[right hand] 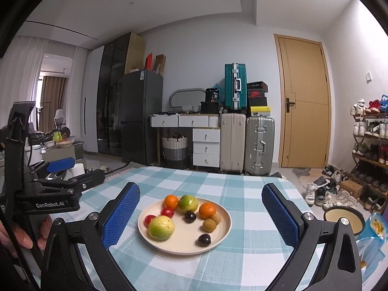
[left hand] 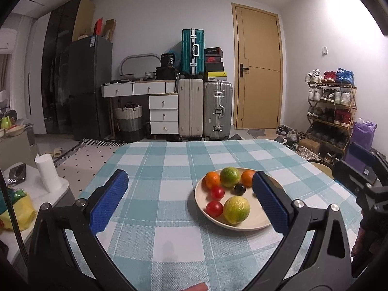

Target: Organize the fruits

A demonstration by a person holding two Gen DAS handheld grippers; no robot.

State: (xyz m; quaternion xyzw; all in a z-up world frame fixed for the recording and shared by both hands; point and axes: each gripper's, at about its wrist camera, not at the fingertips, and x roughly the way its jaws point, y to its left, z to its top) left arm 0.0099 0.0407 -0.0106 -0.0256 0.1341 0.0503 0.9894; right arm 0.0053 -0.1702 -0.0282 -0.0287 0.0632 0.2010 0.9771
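A cream plate sits on the checked tablecloth and holds two yellow-green citrus fruits, two oranges, two red cherry tomatoes, two dark plums and two brown longans. My right gripper is open, with the plate between its blue pads. My left gripper is open and empty; the plate lies by its right pad, which hides part of it. The left gripper also shows at the left of the right wrist view.
A round stool and a snack bag lie off the table's right edge. A low white table with a paper roll stands to the left. Suitcases, drawers, a fridge and a shoe rack line the far walls.
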